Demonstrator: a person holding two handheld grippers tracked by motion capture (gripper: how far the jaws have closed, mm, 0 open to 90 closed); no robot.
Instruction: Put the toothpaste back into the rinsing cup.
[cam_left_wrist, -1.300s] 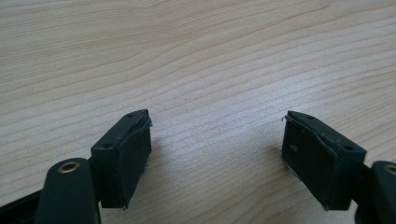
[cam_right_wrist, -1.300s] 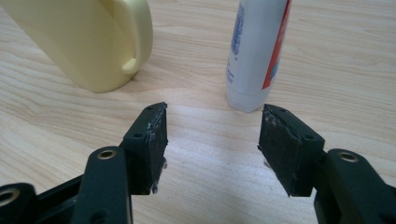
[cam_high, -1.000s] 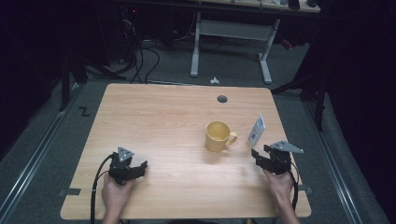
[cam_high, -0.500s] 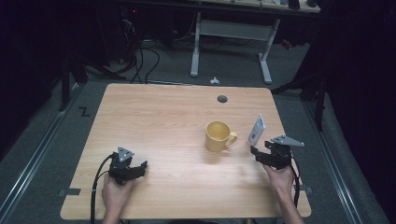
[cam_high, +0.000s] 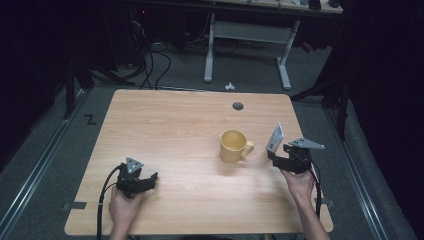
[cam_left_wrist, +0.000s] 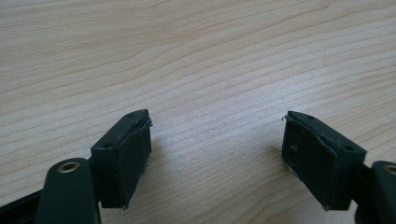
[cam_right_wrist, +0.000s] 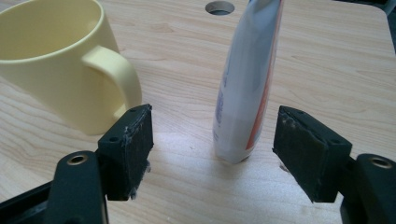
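Observation:
A yellow mug (cam_high: 233, 145) stands upright on the wooden table (cam_high: 175, 130), handle pointing right. Just right of it a white tube (cam_high: 275, 137) stands on its cap, leaning slightly. My right gripper (cam_high: 278, 156) is open right behind the tube; in the right gripper view the tube (cam_right_wrist: 247, 79) rises between the two jaws without touching them, and the mug (cam_right_wrist: 60, 60) sits at the left. My left gripper (cam_high: 150, 179) rests near the front left of the table, open, with bare wood between its jaws (cam_left_wrist: 215, 154).
A round cable hole (cam_high: 238, 106) lies in the tabletop behind the mug. Beyond the far edge stand a white desk frame (cam_high: 247, 45) and cables on the dark floor. A black cable (cam_high: 102, 200) trails from the left gripper.
The right gripper has moved slightly forward and left, closing in on the tube. The left gripper, mug and tube have stayed put.

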